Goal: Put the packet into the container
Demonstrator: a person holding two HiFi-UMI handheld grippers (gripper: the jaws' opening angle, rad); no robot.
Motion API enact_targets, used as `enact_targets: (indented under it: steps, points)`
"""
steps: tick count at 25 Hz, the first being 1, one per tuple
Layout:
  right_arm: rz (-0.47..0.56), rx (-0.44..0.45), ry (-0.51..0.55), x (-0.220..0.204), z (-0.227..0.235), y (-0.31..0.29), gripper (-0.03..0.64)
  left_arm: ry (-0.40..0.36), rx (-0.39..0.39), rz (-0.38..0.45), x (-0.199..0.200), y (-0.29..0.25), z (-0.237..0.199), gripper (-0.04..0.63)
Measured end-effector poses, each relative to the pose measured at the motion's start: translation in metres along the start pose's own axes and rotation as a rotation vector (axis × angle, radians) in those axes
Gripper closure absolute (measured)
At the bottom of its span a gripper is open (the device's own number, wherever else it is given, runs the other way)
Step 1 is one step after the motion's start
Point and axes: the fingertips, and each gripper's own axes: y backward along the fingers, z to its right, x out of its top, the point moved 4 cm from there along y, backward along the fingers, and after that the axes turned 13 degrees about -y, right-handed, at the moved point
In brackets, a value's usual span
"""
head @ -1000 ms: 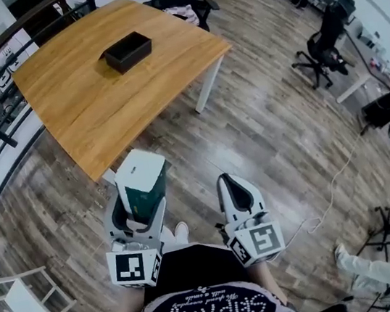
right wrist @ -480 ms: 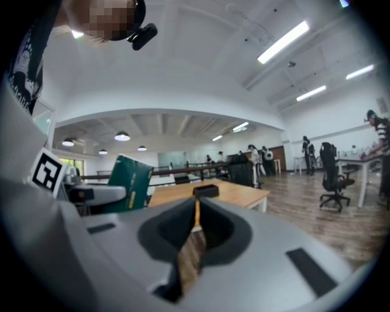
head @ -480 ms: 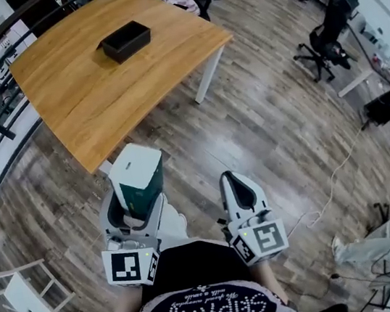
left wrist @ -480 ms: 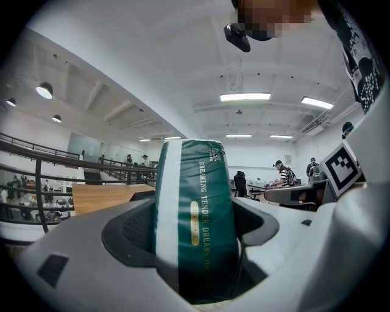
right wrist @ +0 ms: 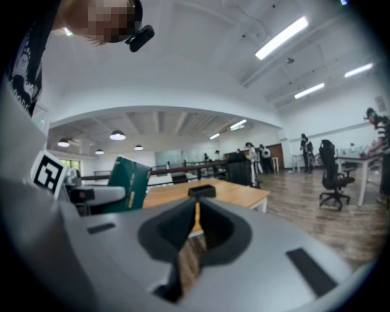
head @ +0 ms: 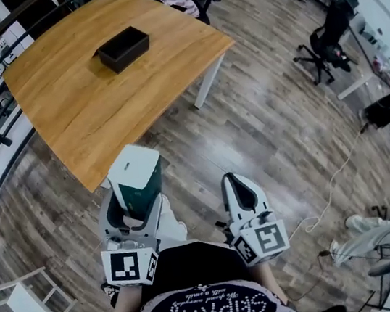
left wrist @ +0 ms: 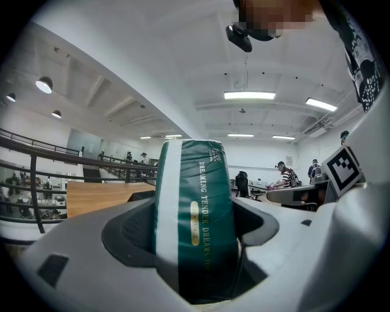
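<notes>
Green, white-striped, film-wrapped packet (left wrist: pixel 194 213) stands upright in the left tool (head: pixel 135 206), whose jaws press on its lower part from both sides while the upper half sticks out free. It reads as a soft, light pack (tissues, probably): squashy under pressure, with a film skin that may slip. A firm hold across the broad faces, low down as it is held here, seems right. Ahead, well apart from the packet, the black rectangular open container (head: pixel 122 49) sits on the light wooden tabletop (head: pixel 78 111); nothing shows inside it from this height. Further right, the right tool (head: pixel 243 194) hangs over the wood floor, its jaws drawn together to a thin slit with nothing between them.
</notes>
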Motion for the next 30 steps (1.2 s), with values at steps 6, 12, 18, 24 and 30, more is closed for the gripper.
enact_targets:
  steps: [6, 12, 18, 24, 30]
  points:
    - [-0.01, 0.009, 0.006, 0.02, 0.003, -0.051, 0.575, -0.011, 0.003, 0.008, 0.009, -0.046, -0.035, 0.221]
    - [-0.015, -0.017, 0.002, 0.029, 0.008, -0.087, 0.575, -0.007, 0.007, 0.011, 0.011, -0.078, -0.066, 0.221]
    - [-0.015, -0.054, -0.005, 0.027, 0.015, -0.102, 0.575, -0.001, 0.001, 0.01, 0.004, -0.094, -0.083, 0.221]
    - [-0.009, -0.077, -0.019, 0.023, 0.028, -0.104, 0.575, 0.002, 0.014, 0.001, -0.005, -0.097, -0.087, 0.221]
    - [-0.028, -0.088, -0.029, 0.027, 0.036, -0.115, 0.575, 0.02, 0.032, -0.035, -0.009, -0.103, -0.096, 0.221]
